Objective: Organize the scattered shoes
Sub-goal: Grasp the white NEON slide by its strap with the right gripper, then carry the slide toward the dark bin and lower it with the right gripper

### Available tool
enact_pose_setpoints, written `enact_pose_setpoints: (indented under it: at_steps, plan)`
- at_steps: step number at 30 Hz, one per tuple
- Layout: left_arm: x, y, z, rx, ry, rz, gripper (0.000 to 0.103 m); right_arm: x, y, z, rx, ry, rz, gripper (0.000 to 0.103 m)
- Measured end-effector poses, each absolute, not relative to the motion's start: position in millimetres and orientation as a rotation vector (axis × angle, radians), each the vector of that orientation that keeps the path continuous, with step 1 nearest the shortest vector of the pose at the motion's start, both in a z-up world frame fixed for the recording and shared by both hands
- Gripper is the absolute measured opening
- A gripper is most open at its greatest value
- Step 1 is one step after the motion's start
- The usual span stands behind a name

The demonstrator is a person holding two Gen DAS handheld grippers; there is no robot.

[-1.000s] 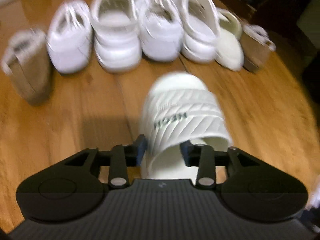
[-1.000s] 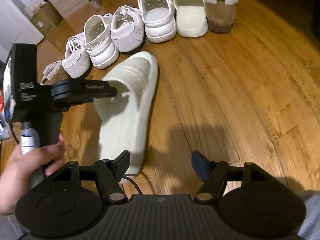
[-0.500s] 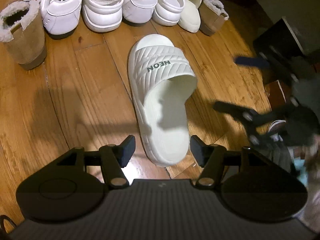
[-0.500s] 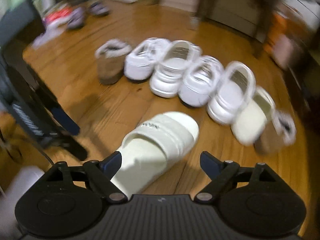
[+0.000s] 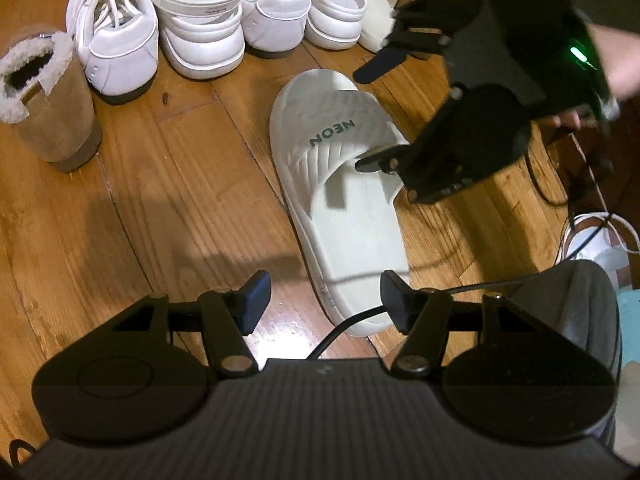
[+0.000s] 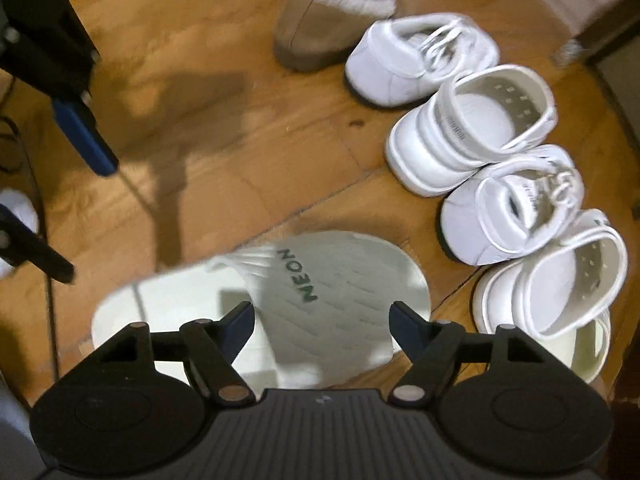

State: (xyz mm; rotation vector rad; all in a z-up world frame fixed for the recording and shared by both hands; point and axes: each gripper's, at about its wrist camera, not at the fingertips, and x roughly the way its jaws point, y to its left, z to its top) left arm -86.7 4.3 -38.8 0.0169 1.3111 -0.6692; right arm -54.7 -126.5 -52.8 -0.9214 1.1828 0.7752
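Both grippers are gaping empty: the right gripper (image 6: 322, 326) is hovering over the white NEON slide (image 5: 344, 200), the left gripper (image 5: 322, 300) at its heel, lying apart from the shoe row (image 5: 224, 12) on scuffed wooden floorboards (image 5: 140, 208)

wooden floor (image 5: 168, 184), white slide (image 5: 340, 184), shoe row (image 5: 224, 16)

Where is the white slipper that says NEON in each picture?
Left wrist view: the white ribbed NEON slide sandal lies in the middle, toe toward the shoe row.
Right wrist view: the same sandal lies low in the middle, just beyond the right gripper.
Shared landmark: the tan fleece-lined boot at the row's end.
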Motion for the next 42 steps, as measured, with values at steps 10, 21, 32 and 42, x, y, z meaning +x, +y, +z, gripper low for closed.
enact_pose_setpoints:
  at_steps: [10, 21, 32, 42]
  plan:
    - [-82.4, 0.2, -47.5, 0.092, 1.343, -0.637, 0.060, -67.6, -170.8, -53.9, -0.723, 1.292, 0.646, 0.079]
    - [-81.0, -6.4, -43.8, 0.085, 1.335, -0.589, 0.060, -131.9, -265.4, -35.2, -0.311, 1.343, 0.239, 0.072]
    - [-74.6, -44.5, -12.7, 0.038, 1.210, -0.613, 0.060, -196.2, -360.0, -16.4, 0.103, 1.325, -0.166, 0.072]
    - [-77.3, -141.0, 3.1, -0.051, 1.068, -0.696, 0.061, -199.4, -418.0, -47.4, 0.714, 1.148, -0.589, 0.072]
